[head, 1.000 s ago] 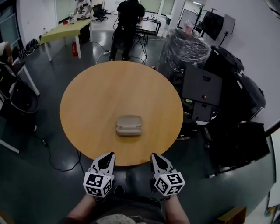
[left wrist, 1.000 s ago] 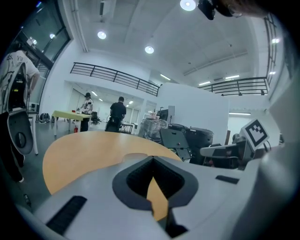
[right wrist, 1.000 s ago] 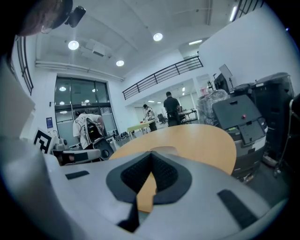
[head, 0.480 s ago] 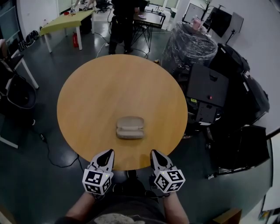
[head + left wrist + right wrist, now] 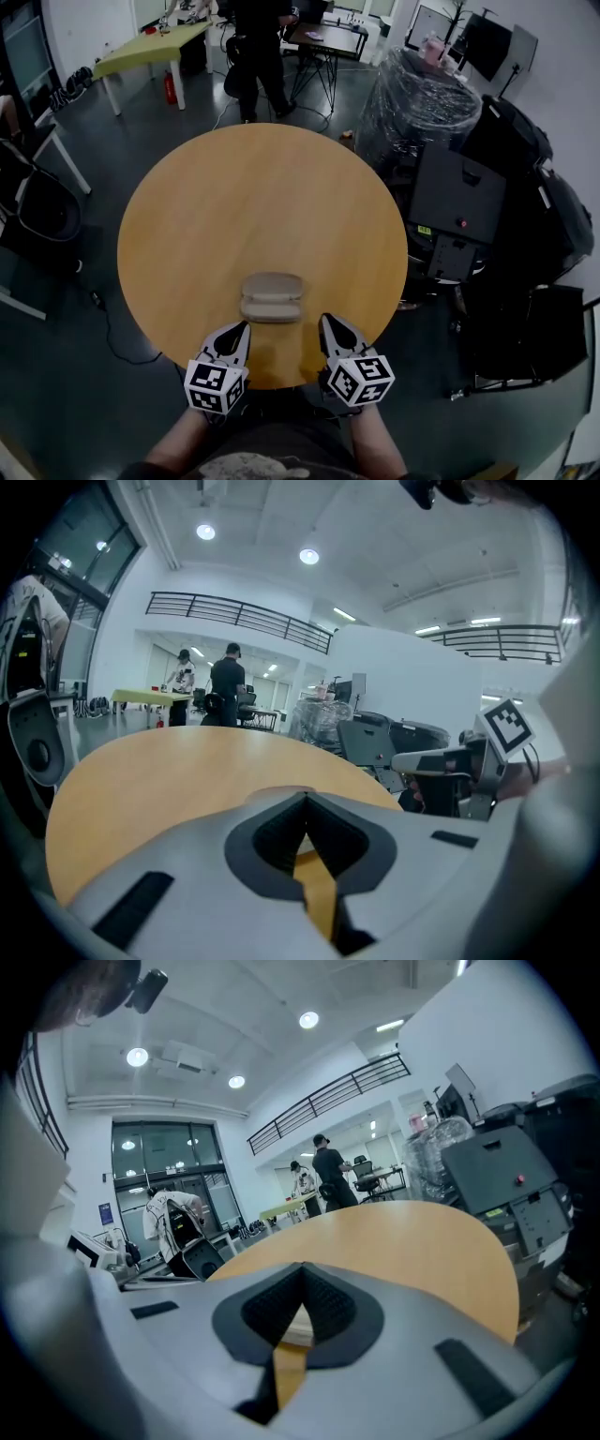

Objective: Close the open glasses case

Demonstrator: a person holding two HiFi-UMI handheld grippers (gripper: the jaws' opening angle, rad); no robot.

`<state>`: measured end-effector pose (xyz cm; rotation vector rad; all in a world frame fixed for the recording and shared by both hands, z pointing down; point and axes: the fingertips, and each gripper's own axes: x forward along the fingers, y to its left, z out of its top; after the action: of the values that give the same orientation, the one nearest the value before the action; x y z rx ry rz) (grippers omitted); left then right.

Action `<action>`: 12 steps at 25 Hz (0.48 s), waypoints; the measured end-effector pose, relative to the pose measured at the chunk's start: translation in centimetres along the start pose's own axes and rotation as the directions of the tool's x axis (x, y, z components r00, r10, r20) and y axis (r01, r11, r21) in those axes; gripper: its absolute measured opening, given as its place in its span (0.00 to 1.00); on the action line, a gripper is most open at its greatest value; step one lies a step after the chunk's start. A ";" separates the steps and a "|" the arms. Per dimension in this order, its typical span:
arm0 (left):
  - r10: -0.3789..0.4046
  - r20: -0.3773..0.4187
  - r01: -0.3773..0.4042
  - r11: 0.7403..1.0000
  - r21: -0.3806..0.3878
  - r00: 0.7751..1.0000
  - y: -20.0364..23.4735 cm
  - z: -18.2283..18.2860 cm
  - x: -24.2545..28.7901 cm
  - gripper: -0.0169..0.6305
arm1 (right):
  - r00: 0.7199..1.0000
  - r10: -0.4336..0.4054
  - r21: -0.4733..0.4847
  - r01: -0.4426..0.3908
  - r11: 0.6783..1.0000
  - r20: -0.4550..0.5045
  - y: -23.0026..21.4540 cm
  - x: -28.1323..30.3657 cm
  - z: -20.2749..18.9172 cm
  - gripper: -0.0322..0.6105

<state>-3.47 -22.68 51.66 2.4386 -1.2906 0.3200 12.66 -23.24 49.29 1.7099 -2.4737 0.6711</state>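
Observation:
A beige glasses case (image 5: 272,296) lies open on the round wooden table (image 5: 234,197), close to its near edge, its two shallow halves facing up. My left gripper (image 5: 238,330) is shut and empty, its tip just short of the case's near left corner. My right gripper (image 5: 326,322) is also shut and empty, just off the case's near right corner. In the left gripper view the jaws of the left gripper (image 5: 306,797) meet at their tips over the tabletop. In the right gripper view the right gripper (image 5: 302,1267) shows the same, with a pale sliver behind the tips.
A bulky object wrapped in plastic film (image 5: 422,94) and black equipment cases (image 5: 459,202) stand right of the table. A person (image 5: 251,37) stands beyond the far edge near a green table (image 5: 150,47). A black chair (image 5: 37,211) is at the left.
Both grippers have moved forward from outside the table's near edge to over it, closing on the case. The case has not moved on the table.

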 end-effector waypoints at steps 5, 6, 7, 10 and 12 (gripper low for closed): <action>0.041 -0.064 -0.042 0.999 -0.021 0.997 1.1 -1.1 3.1 0.04 | 1.000 0.002 0.012 -0.002 1.000 -0.006 -2.5 1.5 0.7 0.03; 0.052 -0.082 -0.055 0.998 -0.026 0.995 1.5 -1.5 3.6 0.04 | 1.000 0.003 0.013 -0.003 1.000 -0.009 -2.9 1.9 0.8 0.03; 0.064 -0.099 -0.068 0.997 -0.030 0.993 1.9 -2.0 4.1 0.04 | 1.000 0.006 0.014 -0.005 1.000 -0.013 -3.2 2.2 0.8 0.03; 0.097 -0.140 -0.102 0.994 -0.034 0.985 3.0 -3.3 5.3 0.04 | 0.999 0.017 0.013 -0.016 1.000 -0.031 -3.7 3.3 0.7 0.03; 0.110 -0.155 -0.117 0.993 -0.034 0.982 3.6 -4.0 6.0 0.04 | 0.999 0.028 0.007 -0.027 1.000 -0.042 -3.9 4.0 0.7 0.03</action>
<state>-3.22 -27.33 58.17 2.2616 -1.3575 0.4943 14.80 -28.20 51.06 1.6491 -2.4738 0.7115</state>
